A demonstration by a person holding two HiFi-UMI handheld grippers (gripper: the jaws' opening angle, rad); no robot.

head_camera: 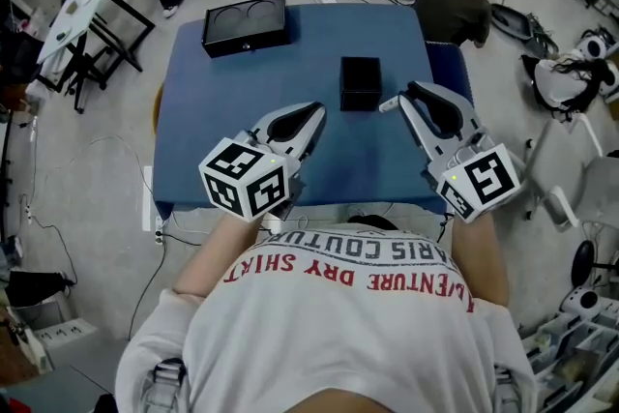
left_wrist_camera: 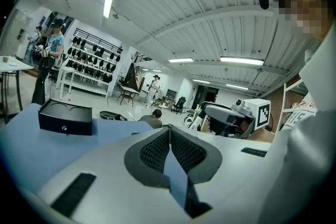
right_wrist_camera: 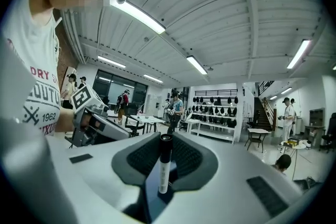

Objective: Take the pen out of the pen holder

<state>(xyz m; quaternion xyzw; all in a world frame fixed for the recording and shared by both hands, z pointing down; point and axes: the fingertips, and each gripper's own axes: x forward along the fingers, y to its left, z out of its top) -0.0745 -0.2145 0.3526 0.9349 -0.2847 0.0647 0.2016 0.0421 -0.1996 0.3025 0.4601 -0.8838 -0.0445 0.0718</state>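
In the head view the black square pen holder (head_camera: 360, 82) stands upright near the middle of the blue table (head_camera: 232, 111). My right gripper (head_camera: 404, 102) hovers just right of it, shut on a pen. In the right gripper view the pen (right_wrist_camera: 164, 165), white-barrelled with a black cap, stands upright between the pads of that gripper (right_wrist_camera: 167, 139). Its end (head_camera: 389, 104) pokes out at the gripper's tip in the head view. My left gripper (head_camera: 314, 114) hangs left of the holder, jaws shut with nothing in them; its pads (left_wrist_camera: 157, 149) meet at the tip.
A black box (head_camera: 245, 24) with two round recesses lies at the table's far left corner and shows as a black box (left_wrist_camera: 65, 118) in the left gripper view. A person (head_camera: 455, 5) crouches beyond the table's far right corner. Cables and gear cover the floor.
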